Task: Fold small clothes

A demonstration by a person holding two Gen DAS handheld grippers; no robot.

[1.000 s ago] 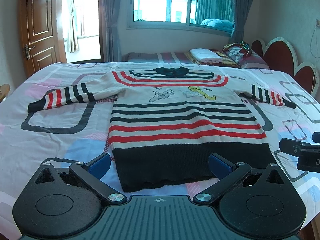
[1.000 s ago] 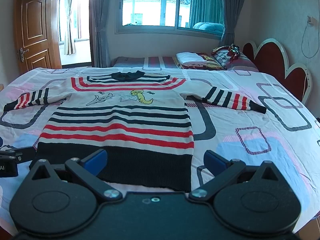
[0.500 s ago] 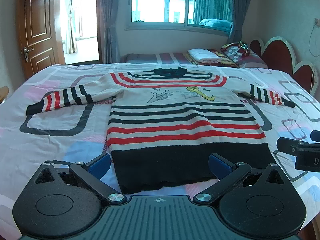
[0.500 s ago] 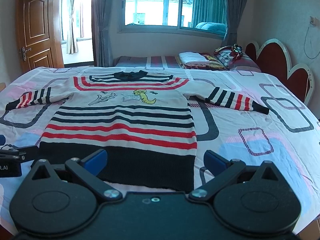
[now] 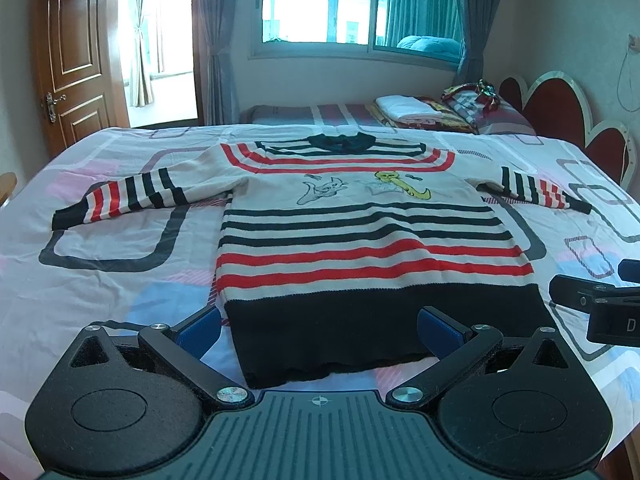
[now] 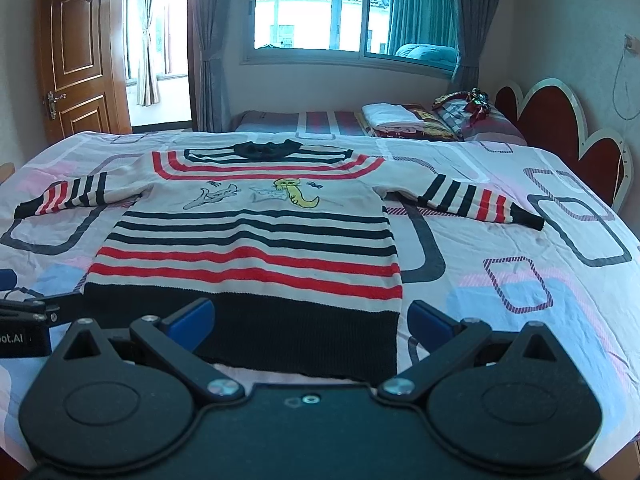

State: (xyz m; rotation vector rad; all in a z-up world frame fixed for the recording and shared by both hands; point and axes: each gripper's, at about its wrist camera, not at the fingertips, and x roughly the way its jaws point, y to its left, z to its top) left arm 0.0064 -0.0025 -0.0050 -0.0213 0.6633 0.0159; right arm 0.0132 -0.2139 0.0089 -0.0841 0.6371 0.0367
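Bed (image 5: 100, 280) covered by a sheet (image 6: 520, 300) printed with pink and blue blocks and grey rounded-rectangle outlines. Red scalloped headboard (image 5: 560, 112) with pale trim at the right. Near it, a folded white cloth (image 6: 392, 114) on a stack of patterned bedding (image 6: 424, 126), just beside a plaid pillow (image 5: 492, 114). Far wall: wide window (image 5: 352, 4), grey-blue curtains (image 5: 216, 40) at both sides. Brown panelled door (image 6: 76, 60) at the left, metal handle (image 5: 52, 100), bright doorway beside it. White cable (image 6: 624, 80) hangs on the right wall.
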